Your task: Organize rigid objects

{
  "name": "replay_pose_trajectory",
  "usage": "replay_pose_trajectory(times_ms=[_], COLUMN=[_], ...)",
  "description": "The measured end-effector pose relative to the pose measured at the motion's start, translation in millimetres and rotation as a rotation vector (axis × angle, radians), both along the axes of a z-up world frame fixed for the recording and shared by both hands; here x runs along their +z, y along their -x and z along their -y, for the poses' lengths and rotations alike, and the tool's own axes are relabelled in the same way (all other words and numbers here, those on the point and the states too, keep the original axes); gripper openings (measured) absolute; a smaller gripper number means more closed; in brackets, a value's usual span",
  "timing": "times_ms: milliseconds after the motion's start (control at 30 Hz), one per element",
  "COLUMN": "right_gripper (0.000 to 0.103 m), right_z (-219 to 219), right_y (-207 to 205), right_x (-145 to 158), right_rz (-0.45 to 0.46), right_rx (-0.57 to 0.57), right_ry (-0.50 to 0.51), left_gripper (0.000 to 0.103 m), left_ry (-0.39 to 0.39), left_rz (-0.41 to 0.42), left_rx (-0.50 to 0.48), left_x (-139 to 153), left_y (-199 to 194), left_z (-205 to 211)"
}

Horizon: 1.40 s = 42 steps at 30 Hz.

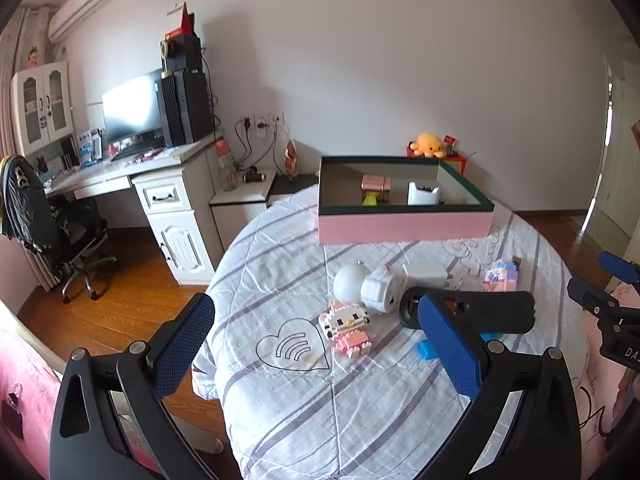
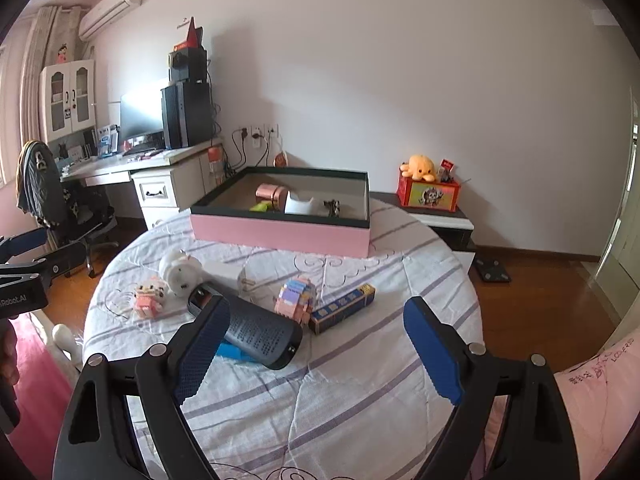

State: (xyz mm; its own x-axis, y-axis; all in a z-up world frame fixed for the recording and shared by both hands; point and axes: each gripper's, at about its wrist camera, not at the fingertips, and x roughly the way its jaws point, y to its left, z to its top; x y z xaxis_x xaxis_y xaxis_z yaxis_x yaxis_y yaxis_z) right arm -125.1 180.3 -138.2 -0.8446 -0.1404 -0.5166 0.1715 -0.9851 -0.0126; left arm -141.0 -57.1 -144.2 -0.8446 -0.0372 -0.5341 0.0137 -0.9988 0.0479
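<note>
A pink box with a dark rim (image 1: 404, 227) (image 2: 280, 232) stands at the far side of the bed and holds a copper cylinder (image 2: 272, 194), a white holder (image 2: 300, 205) and a green piece. In front of it lie a pink-and-white brick kitty (image 1: 347, 328) (image 2: 149, 295), a white round toy (image 1: 370, 286) (image 2: 180, 272), a black perforated speaker-like object (image 1: 476, 312) (image 2: 260, 332) over a blue piece (image 1: 428, 349), a pink brick figure (image 2: 296, 298) and a blue-yellow carton (image 2: 344, 307). My left gripper (image 1: 320, 354) is open and empty above the kitty. My right gripper (image 2: 316, 354) is open and empty near the speaker.
The striped quilt (image 1: 360, 412) covers the bed. A white desk (image 1: 132, 172) with monitor and an office chair (image 1: 52, 232) stand at the left. A nightstand (image 2: 432, 212) with a red box and orange plush stands behind the bed. Wooden floor surrounds the bed.
</note>
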Motion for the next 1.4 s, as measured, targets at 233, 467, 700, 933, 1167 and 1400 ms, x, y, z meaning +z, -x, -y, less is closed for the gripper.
replay_pose_trajectory(times_ms=[233,467,700,933,1167,1400], right_gripper=[0.090,0.090,0.090,0.090,0.090,0.090], right_z=[-4.6,-8.3,-12.2,-12.3,-10.2,4.2], right_y=[20.5,41.3,54.7,57.5,55.5,72.7], right_x=[-22.0,-38.8,-49.0,-45.8,-41.0,-38.7], right_rz=[0.063,0.110,0.136,0.131,0.124,0.136], right_rx=[-0.010,-0.009,-0.007,-0.006,-0.008,-0.004], right_ry=[-0.003,-0.002,0.009,0.002,0.002,-0.013], left_gripper=[0.103,0.103,0.103,0.074,0.057,0.058], left_ry=[-0.005,-0.012,-0.016,-0.021,-0.019,-0.017], left_rz=[0.088,0.175,0.242,0.264,0.243,0.229], left_rx=[0.012,0.013,-0.006,-0.033,-0.080,-0.094], left_x=[-28.4,-57.8,-81.8,-94.7,-90.6,-80.9], left_y=[25.9,54.8,80.1,91.6,80.5,62.4], left_z=[3.0,1.4,-7.7,-9.1,-5.5,0.4])
